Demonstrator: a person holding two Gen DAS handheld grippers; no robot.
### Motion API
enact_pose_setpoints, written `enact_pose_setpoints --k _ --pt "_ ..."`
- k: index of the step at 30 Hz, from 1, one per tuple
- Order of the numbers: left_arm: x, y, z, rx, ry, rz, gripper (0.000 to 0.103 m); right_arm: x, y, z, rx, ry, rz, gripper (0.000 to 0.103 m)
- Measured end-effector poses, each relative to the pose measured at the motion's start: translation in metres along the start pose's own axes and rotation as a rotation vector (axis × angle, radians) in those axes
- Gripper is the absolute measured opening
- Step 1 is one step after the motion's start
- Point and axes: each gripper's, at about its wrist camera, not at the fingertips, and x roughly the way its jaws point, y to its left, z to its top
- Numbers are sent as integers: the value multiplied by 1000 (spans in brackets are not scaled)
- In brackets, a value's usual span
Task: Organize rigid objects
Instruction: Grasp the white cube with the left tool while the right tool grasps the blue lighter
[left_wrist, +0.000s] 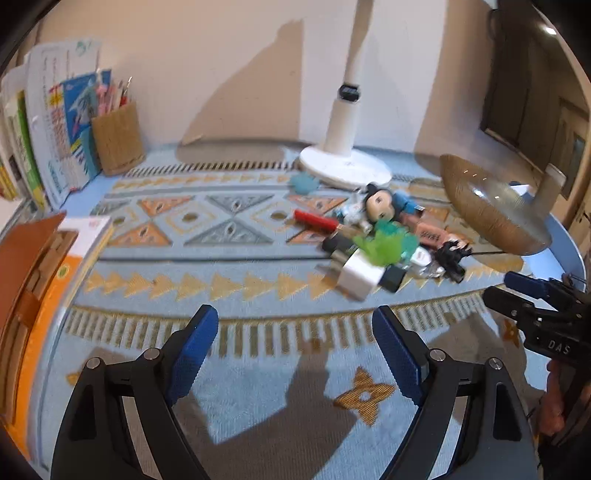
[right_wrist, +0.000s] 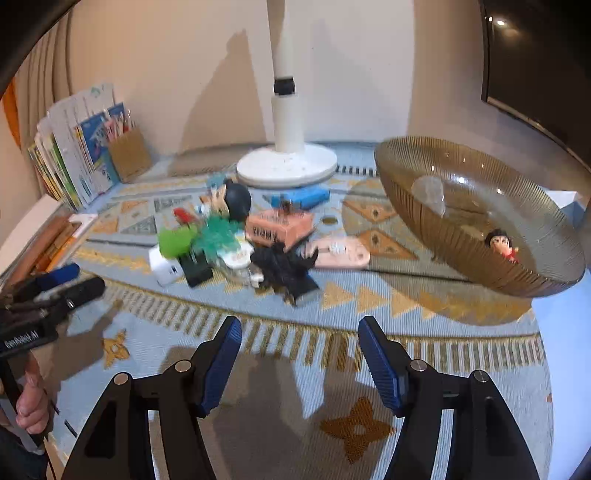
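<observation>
From the left wrist, the left tool (left_wrist: 295, 347) gapes wide and empty over the woven blue patterned cloth (left_wrist: 236, 280) on the table; a heap of hard plastic toys (left_wrist: 380, 240) lies ahead, beside a ribbed amber glass bowl (left_wrist: 491, 206).

From the right wrist, the right tool (right_wrist: 299, 354) stands partly open, empty. The bowl holds one small red figurine (right_wrist: 504, 245).

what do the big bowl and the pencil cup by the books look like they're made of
Bowl: looks like amber-tinted glass or clear plastic, glossy, finely ribbed; the mat pattern shows through it and light glints off it. Pencil cup: looks like woven or ribbed natural fibre, perhaps bamboo or rattan; matte tan with fine vertical lines.
</observation>
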Motion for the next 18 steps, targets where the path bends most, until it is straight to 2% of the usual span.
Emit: enact_pose_setpoints --k 3,5,7,11,18 --pt "6 -3 -1 17 37 -15 84 9 -6 3 29 44 -3 65" --pt "10 -6 1 36 65 -39 84 11 -11 4 49 55 19 65" --pt "13 -9 3 42 93 -70 84 16 -15 5 58 103 50 65" --pt "19 -14 13 48 106 -10 84 24 -11 18 8 189 61 65" --pt "37 -30 23 80 116 18 84 49 -3 42 -122 221 -5 65"
